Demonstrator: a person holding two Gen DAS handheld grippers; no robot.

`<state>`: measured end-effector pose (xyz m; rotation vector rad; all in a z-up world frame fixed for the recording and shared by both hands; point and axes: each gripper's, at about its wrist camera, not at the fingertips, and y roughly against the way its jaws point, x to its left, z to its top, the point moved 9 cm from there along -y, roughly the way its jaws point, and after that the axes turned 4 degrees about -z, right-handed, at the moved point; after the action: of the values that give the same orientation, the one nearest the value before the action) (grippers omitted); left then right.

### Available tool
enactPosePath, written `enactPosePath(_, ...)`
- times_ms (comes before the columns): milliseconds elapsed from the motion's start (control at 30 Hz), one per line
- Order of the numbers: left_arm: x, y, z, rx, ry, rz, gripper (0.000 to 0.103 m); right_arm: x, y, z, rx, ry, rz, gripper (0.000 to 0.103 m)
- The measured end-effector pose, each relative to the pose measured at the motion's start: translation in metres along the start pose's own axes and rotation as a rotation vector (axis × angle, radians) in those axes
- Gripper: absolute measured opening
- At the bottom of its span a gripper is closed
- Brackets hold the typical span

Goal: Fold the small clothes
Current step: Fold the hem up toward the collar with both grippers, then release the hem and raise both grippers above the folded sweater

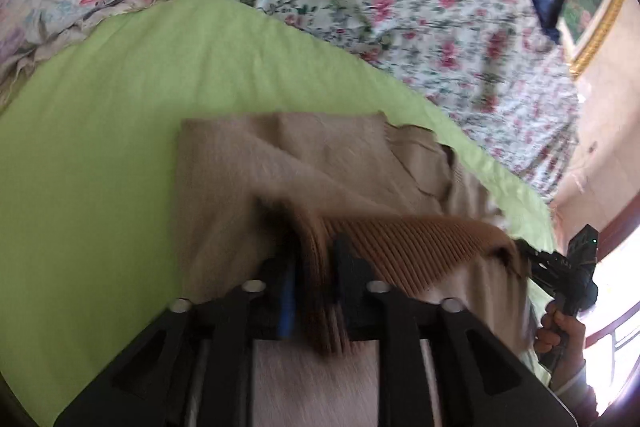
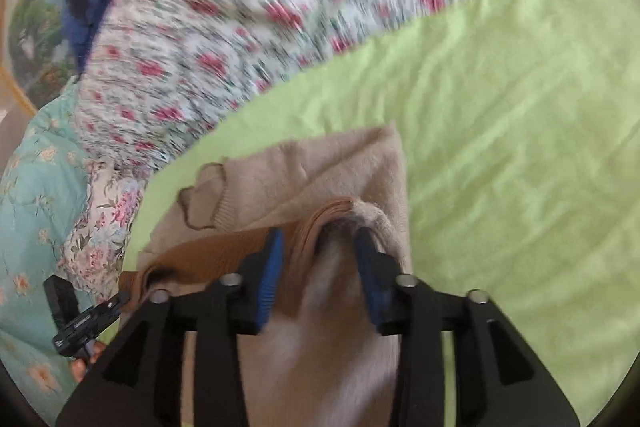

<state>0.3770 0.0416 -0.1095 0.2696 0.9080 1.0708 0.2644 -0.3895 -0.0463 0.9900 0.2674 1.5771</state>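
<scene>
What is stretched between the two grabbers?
The brown ribbed hem of the beige sweater runs from the left gripper to the right gripper, seen in both wrist views.

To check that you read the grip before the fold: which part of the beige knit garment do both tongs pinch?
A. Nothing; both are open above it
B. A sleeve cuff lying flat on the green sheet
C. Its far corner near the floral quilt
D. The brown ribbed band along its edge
D: the left tongs and right tongs each clamp the brown ribbed band of the beige garment, lifted off the green sheet.
</scene>
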Motion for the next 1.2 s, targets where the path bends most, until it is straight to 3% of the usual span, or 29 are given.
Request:
enactPosePath(100,-0.023,0.022,-0.029,0.001,-0.045,-0.034,0.046,0.038,0.021,-0.016,-0.016,0.104,0.075,0.043)
enactPosePath(200,-0.055,0.019,-0.062,0.052,-0.088,-0.106,0.046,0.083,-0.005,-0.056,0.162,0.281,0.142,0.043)
enactPosePath(300,-0.073,0.0,-0.072,0.099,-0.14,-0.081,0.046,0.093,-0.038,-0.071,0.249,0.367,0.114,0.043)
enactPosePath(367,-0.07,-0.012,-0.065,0.111,-0.14,-0.057,0.043,0.082,-0.059,-0.061,0.264,0.335,0.083,0.043)
enactPosePath(433,-0.06,-0.017,-0.045,0.09,-0.111,-0.046,0.043,0.059,-0.072,-0.036,0.224,0.253,0.049,0.043)
enactPosePath(533,-0.032,-0.02,-0.011,0.046,-0.073,0.02,0.04,0.011,-0.076,-0.001,0.141,0.112,-0.099,0.043)
enactPosePath(600,0.002,-0.021,0.01,0.015,-0.039,0.164,0.04,-0.007,-0.065,0.01,0.102,0.022,-0.103,0.043)
enactPosePath(733,0.034,-0.008,0.02,-0.02,0.077,0.12,0.033,-0.006,-0.029,0.003,0.044,0.018,-0.089,0.045)
enactPosePath(833,0.03,0.016,0.006,-0.053,0.064,0.126,0.037,0.006,-0.005,-0.02,0.036,0.033,-0.031,0.048)
enactPosePath(1000,-0.009,0.058,-0.044,-0.066,0.056,0.023,0.048,0.029,0.016,-0.069,0.051,0.034,0.036,0.052)
enactPosePath(1200,-0.042,0.085,-0.113,-0.021,0.067,-0.018,0.066,0.045,0.031,-0.124,0.106,0.037,0.088,0.055)
